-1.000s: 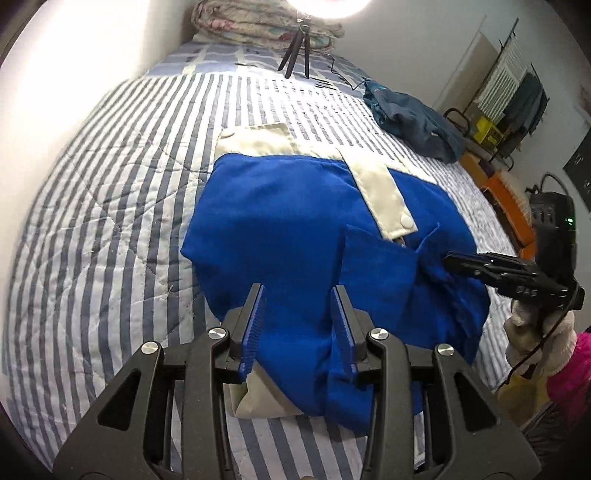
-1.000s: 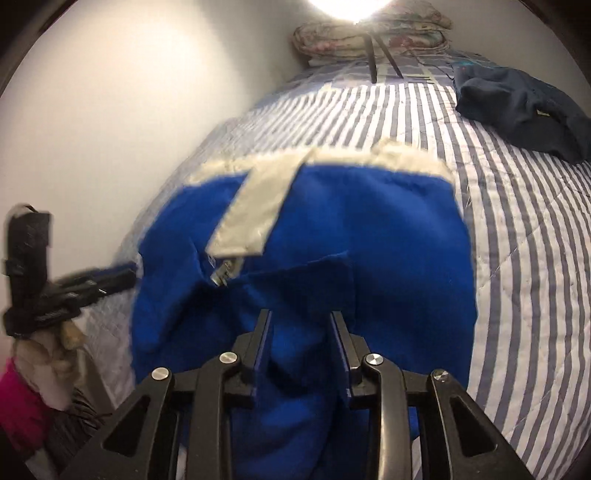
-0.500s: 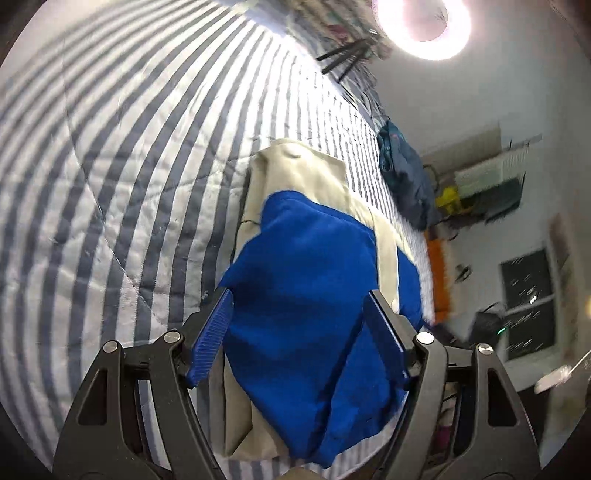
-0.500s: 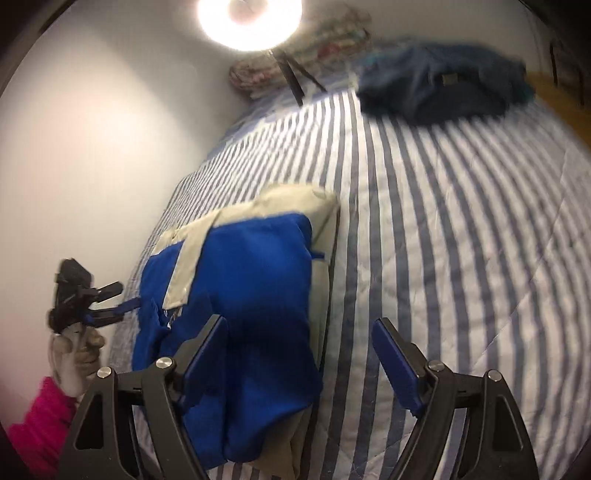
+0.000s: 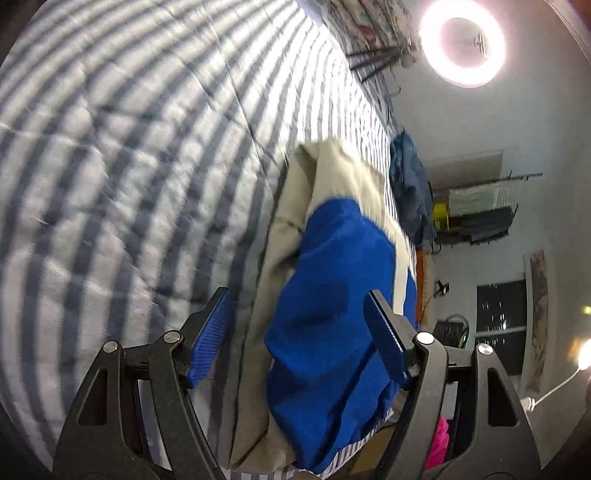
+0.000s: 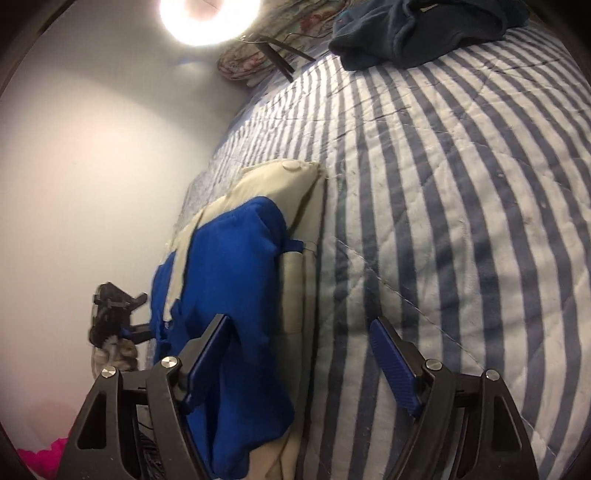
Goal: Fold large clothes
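Note:
A blue and cream garment (image 5: 332, 295) lies folded into a narrow stack on the striped bed; it also shows in the right wrist view (image 6: 236, 280). My left gripper (image 5: 299, 332) is open and empty, its jaws spread wide over the garment's near end. My right gripper (image 6: 301, 354) is open and empty, spread above the garment's right edge and the bedspread. The left gripper (image 6: 122, 317) shows small at the far left of the right wrist view.
The blue-and-white striped bedspread (image 5: 129, 147) covers the bed (image 6: 461, 184). A dark blue garment (image 6: 417, 29) lies at the far end. A ring light on a tripod (image 5: 461, 48) and folded bedding (image 6: 251, 59) stand at the head. A white wall (image 6: 92, 166) borders the bed.
Both grippers opened wide and let go of the blue garment, then tilted and pulled back. The garment now lies folded narrower, with the cream layer showing beneath the blue.

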The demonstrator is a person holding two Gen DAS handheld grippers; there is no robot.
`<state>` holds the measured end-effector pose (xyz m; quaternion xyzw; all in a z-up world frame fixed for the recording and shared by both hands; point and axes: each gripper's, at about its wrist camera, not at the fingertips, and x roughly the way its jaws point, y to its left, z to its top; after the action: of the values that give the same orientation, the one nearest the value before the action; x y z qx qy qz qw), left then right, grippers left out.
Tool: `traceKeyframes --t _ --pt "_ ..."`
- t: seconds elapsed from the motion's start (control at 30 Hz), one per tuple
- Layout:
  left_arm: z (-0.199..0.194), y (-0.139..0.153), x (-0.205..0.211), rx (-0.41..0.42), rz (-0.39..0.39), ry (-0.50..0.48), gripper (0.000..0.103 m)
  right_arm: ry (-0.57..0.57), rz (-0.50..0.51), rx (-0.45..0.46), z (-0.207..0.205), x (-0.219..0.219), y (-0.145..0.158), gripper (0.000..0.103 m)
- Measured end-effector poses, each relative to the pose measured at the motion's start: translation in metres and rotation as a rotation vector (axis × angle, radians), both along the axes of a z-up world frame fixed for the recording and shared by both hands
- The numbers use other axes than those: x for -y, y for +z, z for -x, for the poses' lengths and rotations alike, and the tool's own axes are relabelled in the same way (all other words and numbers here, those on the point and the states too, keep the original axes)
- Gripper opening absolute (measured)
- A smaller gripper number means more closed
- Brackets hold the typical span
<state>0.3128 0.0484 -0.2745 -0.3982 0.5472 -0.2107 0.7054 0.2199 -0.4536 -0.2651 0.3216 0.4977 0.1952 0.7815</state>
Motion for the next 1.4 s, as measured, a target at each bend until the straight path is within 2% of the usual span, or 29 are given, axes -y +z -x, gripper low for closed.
traceKeyframes --t 0.07,0.2,0.27,0.3,0.33,0.4,0.47,0.57,0.67,0.77,1.07,1.2,1.4 --pt "-0.002 -0.007 0.012 -0.018 -0.009 -0.032 0.075 0.009 -0.033 -0.002 -0.005 -0.002 -0.004 0.076" --pt "-0.007 -0.004 0.024 0.009 -0.025 -0.039 0.075 0.023 -0.084 -0.005 -0.018 -0.014 -0.013 0.074" --pt "-0.01 -0.004 0.029 0.014 -0.026 -0.037 0.075 0.046 -0.098 -0.007 -0.025 -0.027 -0.015 0.066" --pt "-0.01 -0.003 0.033 0.022 -0.037 -0.041 0.073 0.061 -0.094 -0.011 -0.027 -0.035 -0.018 0.066" --pt "-0.009 -0.001 0.036 0.026 -0.054 -0.047 0.065 0.065 -0.075 -0.01 -0.029 -0.042 -0.017 0.066" --pt "-0.015 0.001 0.046 0.04 -0.098 -0.049 0.059 0.084 -0.015 0.001 -0.027 -0.055 -0.013 0.059" --pt "-0.014 0.01 0.052 0.062 -0.147 -0.057 0.05 0.092 0.024 -0.005 -0.029 -0.063 -0.008 0.046" --pt "-0.007 0.027 0.065 0.125 -0.236 -0.084 0.038 0.095 0.068 0.016 -0.025 -0.071 0.005 0.036" --pt "0.003 0.047 0.08 0.205 -0.334 -0.119 0.027 0.113 0.173 0.044 -0.026 -0.089 0.024 0.032" --pt "0.007 0.059 0.088 0.24 -0.359 -0.125 0.02 0.129 0.254 0.08 -0.023 -0.105 0.044 0.029" --pt "0.029 0.094 0.112 0.332 -0.395 -0.165 0.017 0.171 0.401 0.166 -0.012 -0.114 0.088 0.027" --pt "0.03 0.107 0.138 0.382 -0.417 -0.217 0.017 0.159 0.438 0.187 -0.006 -0.098 0.098 0.027" --pt "0.013 0.114 0.175 0.418 -0.382 -0.26 0.016 0.117 0.476 0.21 -0.002 -0.061 0.118 0.027"
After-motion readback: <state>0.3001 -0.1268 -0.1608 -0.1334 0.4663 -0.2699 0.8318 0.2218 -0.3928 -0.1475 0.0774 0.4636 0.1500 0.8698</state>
